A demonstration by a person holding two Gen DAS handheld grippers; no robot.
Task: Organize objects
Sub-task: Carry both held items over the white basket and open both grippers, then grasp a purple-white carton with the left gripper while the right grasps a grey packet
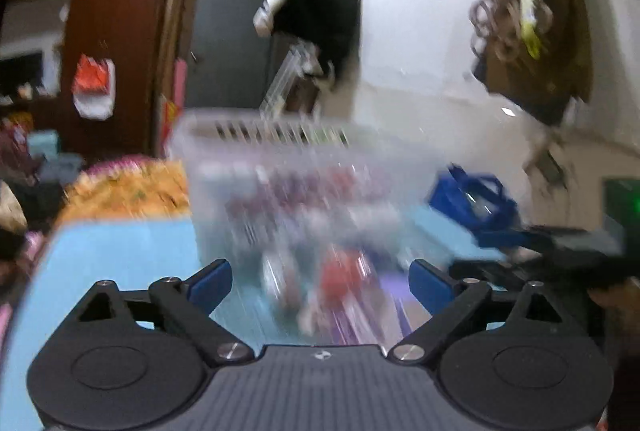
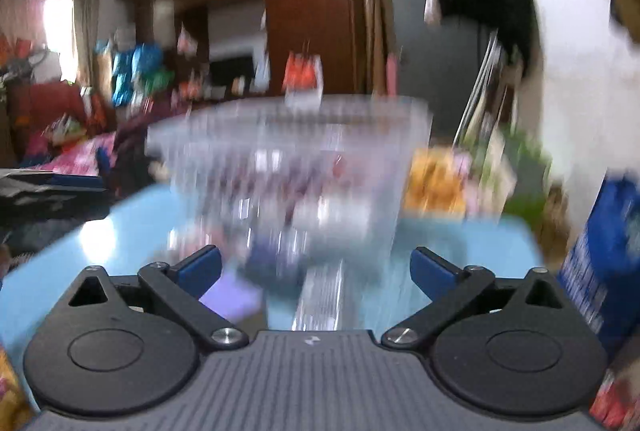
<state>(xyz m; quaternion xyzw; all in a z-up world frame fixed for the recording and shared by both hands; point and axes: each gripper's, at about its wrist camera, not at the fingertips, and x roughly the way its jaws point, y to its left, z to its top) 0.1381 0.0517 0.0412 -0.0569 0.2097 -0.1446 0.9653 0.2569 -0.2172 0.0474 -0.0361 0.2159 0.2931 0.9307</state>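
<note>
Clear plastic bin (image 1: 304, 167) blurred, colourful items inside, on blue table (image 1: 120, 255); both tongs (image 1: 320, 281) (image 2: 316, 271) spread, empty.

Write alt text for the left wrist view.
Blurred by motion, a clear plastic bin of mixed small items stands on a light blue table, ahead of the open, empty left claw. A blue bag sits to its right.

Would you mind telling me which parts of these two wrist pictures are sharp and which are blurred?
Left wrist view: the left gripper is sharp, the clear bin and blue table are smeared by motion. Right wrist view: the right gripper is crisp, the same bin streaks, glare lies on the table, and fisheye bends the edges.
</note>
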